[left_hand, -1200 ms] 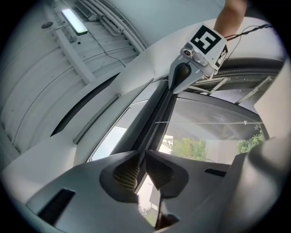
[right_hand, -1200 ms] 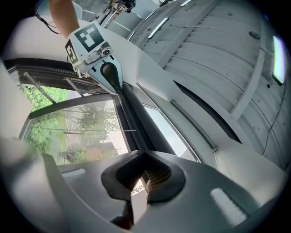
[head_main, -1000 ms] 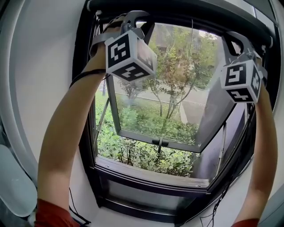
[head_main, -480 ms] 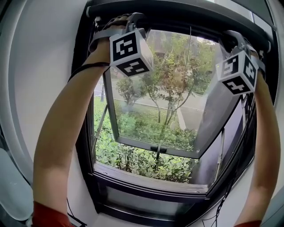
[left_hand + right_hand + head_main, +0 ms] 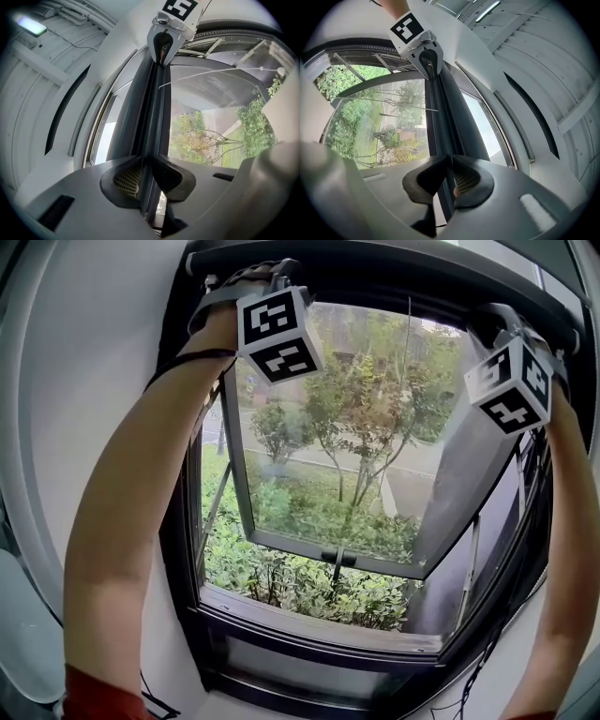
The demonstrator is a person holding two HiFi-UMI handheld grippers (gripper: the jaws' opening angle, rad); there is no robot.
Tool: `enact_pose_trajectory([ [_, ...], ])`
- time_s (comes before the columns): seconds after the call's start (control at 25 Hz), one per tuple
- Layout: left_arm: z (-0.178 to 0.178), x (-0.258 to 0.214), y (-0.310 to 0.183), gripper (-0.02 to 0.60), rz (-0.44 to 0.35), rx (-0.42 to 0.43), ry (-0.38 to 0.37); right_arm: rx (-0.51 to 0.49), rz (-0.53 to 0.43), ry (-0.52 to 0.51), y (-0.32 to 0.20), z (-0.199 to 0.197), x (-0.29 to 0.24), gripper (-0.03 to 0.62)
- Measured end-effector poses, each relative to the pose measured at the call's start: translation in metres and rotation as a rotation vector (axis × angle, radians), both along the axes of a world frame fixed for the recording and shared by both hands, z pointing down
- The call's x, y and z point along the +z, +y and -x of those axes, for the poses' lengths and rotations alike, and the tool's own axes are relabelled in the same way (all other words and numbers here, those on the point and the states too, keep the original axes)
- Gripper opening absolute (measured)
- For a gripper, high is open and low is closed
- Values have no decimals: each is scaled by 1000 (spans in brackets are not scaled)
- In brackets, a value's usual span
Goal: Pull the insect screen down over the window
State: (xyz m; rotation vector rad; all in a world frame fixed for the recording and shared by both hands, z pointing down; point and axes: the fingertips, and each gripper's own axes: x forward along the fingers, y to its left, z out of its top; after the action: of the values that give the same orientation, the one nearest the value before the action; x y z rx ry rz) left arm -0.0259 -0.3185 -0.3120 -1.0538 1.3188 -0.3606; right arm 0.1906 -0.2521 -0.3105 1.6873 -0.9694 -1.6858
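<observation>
Two grippers are raised to the head of the window opening. Left gripper [image 5: 147, 160]: jaws a little apart and just been opening. The dark insect screen bar [image 5: 153, 108] runs between them, and the pads do not visibly press on it. Right gripper [image 5: 450, 161]: same condition, jaws slightly parted and just been opening, with the same bar passing between them lengthwise. Each gripper view shows the other gripper further along the bar, so both stand on the one rail, the left near its left end and the right near its right end.

In the head view the bar lies along the top of the window frame [image 5: 319, 620], and the screen is not yet drawn down. Both forearms [image 5: 131, 484] reach up on either side of the opening. Beyond them the glass sash [image 5: 291, 542] stands swung outward at its lower edge, with a dark handle [image 5: 336, 559] on its bottom rail. Outside are green shrubs [image 5: 300, 582] and small trees [image 5: 375, 418]. A white wall [image 5: 84, 352] borders the frame on the left.
</observation>
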Motion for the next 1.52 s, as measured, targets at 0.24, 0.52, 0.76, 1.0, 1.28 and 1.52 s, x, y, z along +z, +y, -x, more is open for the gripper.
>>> enact_pose_trajectory([
  [0.24,-1,-1,-2,66,82,3,-51,24,14,50,1,3,-2,49],
  [0.52,-3,-2,-4,48,193,-24,-117,0,37,50,4,6,-3,51],
  [0.76,-6,-3,-7,37,157,-126,-172,38,92,70,-3,3,-2,44],
  [1.0,-6,-3,-11,31,161,-121,-172,90,130,112,-3,10,-4,38],
  [1.28,-7,-3,-6,29,166,-108,-166,96,137,88,-1,8,-3,35],
  [1.52,-6,5,-5,28,175,-102,-172,115,162,88,-2,4,7,32],
])
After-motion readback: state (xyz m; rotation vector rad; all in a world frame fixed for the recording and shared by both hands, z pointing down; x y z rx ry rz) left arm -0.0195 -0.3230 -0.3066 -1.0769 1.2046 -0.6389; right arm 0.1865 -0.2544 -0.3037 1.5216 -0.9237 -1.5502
